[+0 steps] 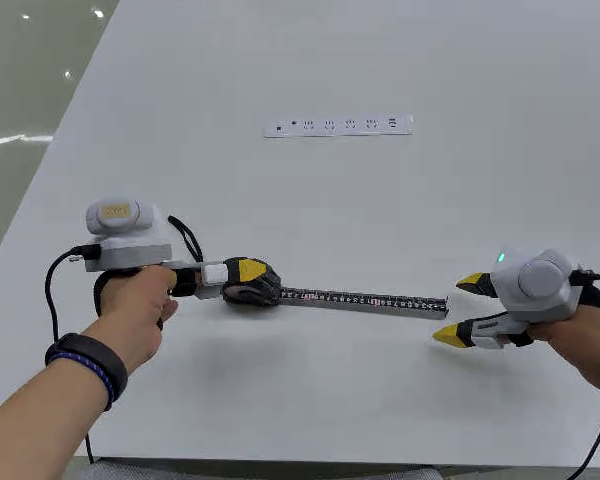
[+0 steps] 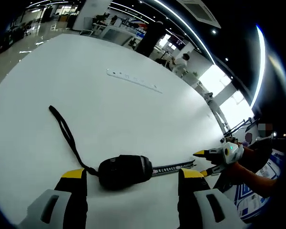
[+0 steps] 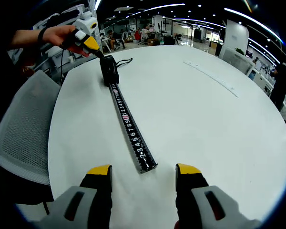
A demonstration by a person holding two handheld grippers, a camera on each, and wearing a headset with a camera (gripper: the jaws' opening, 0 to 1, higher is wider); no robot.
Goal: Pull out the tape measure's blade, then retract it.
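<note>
Now | left claw (image 2: 132, 174) spread, tape measure (image 2: 125, 171) just ahead | right claw (image 3: 143, 170) spread, blade (image 3: 131, 129) end just ahead

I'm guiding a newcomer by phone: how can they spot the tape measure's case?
On the near part of the white table, at the tips of the left gripper, lies the case. It is a dark rounded body with a black strap, and a numbered blade runs out of it toward the right gripper; the flat white power strip lies farther back.
</note>
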